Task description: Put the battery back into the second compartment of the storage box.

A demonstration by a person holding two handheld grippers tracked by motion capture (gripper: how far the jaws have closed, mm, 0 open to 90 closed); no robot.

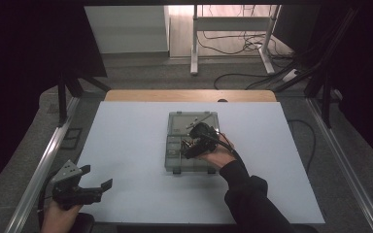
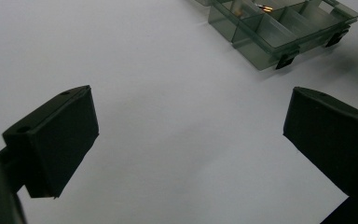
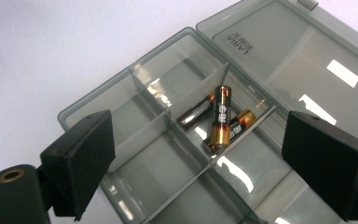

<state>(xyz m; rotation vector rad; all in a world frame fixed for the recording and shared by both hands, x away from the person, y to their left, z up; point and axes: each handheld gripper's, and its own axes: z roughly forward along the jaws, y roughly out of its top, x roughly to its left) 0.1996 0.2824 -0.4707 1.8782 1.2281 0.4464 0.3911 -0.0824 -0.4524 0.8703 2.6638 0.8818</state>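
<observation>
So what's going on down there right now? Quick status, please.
Right hand-held gripper open above the compartment box. Batteries lie loose in one compartment, nothing gripped. Left hand-held gripper open over bare table. Nothing in the way.

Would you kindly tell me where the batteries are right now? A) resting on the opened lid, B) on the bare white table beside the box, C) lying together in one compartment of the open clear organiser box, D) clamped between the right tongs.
C: the right gripper view shows the batteries piled in one compartment of the organiser box, with the right tongs open above them.
</observation>
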